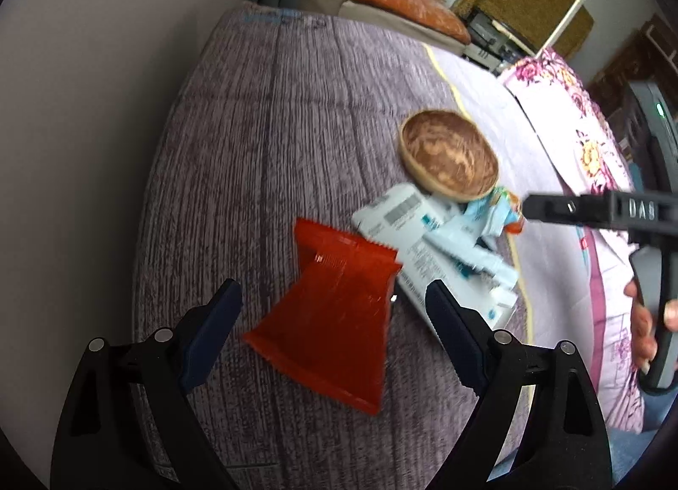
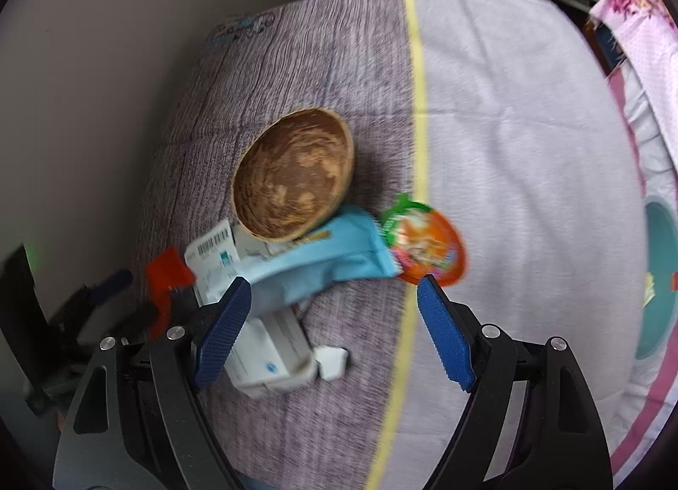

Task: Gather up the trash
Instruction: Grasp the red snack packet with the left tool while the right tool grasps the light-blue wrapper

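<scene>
A red wrapper [image 1: 332,316] lies flat on the grey-purple cover, and my left gripper [image 1: 334,303] hangs open above it, one finger on each side, not touching. Beside it lie a white carton [image 1: 402,231], a light blue wrapper [image 2: 322,261] and an orange round lid [image 2: 428,246], all close to a brown wooden bowl [image 2: 292,174]. My right gripper [image 2: 332,308] is open over the cover just in front of the blue wrapper, nothing between its fingers. A second white box [image 2: 271,356] lies partly under its left finger [image 2: 222,333]. The red wrapper [image 2: 169,274] shows at left.
The bowl [image 1: 449,153] stands on the bed cover near a yellow seam [image 2: 417,109]; a pale sheet [image 2: 529,151] lies beyond it. A flowered cloth [image 1: 572,117] hangs at right. The person's hand [image 1: 648,320] holds the right tool's handle. A wall borders the bed at left.
</scene>
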{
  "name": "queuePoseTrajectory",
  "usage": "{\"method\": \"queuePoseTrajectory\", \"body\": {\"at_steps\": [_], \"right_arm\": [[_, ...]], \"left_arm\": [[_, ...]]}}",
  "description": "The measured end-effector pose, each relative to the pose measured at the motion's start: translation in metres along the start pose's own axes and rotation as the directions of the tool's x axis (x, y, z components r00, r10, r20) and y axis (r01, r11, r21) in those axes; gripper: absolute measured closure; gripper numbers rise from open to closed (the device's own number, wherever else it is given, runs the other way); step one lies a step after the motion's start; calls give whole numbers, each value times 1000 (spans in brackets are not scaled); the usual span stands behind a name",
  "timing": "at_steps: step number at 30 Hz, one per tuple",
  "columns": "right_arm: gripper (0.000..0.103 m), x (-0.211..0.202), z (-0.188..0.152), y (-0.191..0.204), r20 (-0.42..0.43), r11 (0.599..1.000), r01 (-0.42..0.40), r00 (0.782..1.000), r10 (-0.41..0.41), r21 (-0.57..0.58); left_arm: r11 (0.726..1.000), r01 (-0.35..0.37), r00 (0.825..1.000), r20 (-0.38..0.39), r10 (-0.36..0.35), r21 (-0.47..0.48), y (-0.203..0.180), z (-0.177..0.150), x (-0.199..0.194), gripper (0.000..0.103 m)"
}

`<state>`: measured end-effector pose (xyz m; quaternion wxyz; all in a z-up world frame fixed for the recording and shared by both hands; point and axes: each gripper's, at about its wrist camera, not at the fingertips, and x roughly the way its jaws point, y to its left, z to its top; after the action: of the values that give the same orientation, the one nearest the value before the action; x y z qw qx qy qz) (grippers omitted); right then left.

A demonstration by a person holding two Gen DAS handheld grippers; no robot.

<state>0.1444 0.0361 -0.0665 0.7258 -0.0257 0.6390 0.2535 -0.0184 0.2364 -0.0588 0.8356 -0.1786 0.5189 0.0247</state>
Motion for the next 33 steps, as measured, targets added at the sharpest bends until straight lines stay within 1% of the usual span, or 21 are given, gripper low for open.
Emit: {"method": "queuePoseTrajectory", "body": {"at_steps": [5,8,10,12,13,14,15,16,18,19,23,28,33], "right_arm": [[26,23,6,11,-47,1000,-3,999,5,30],[26,34,1,9,-88,999,-5,996,9,47],[26,40,-5,6,-115,998,-15,993,22,61],[26,40,-8,1,-108,998,-17,994,24,64],[30,37,-11,-1,-87,998,-15,996,20,56],[43,33,-14,-2,-69,999,-24,997,27,44],[51,32,-15,-2,-63,999,-30,998,32,38],[66,27,-17,-3,-46,999,-28,999,29,25],[89,20,-21,-2,-18,1000,-7,1000,6,-8],[91,16,-23,-2,-4,1000,-9,1000,8,-24],[93,4,-33,-7,16,998,-25,1000,26,-60],[93,-13,-44,-16,62,998,-37,997,40,-59],[93,-32,-51,-30,94,995,-83,992,87,-51]], "left_arm": [[999,1,999,-45,1,43,-1,-8,14,14],[999,-10,998,-69,14,51,-2,-11,23,14],[998,-15,998,-58,19,67,-4,-13,24,14],[997,-15,999,-51,18,72,-5,-14,23,14],[998,-6,999,-44,9,69,-4,-15,23,14],[998,-1,999,-37,3,66,-4,-16,22,15],[998,0,1000,-25,2,65,-5,-18,20,18],[998,-3,1000,-20,5,65,-5,-19,19,31],[999,-6,1000,-11,7,54,-4,-21,16,39],[999,-7,1000,-3,7,45,-3,-22,13,45],[1000,-20,1000,20,19,19,-4,-24,2,48],[1000,-25,998,52,25,-6,-8,-17,-14,48],[1000,-19,997,77,19,-4,-20,-9,-29,48]]}}
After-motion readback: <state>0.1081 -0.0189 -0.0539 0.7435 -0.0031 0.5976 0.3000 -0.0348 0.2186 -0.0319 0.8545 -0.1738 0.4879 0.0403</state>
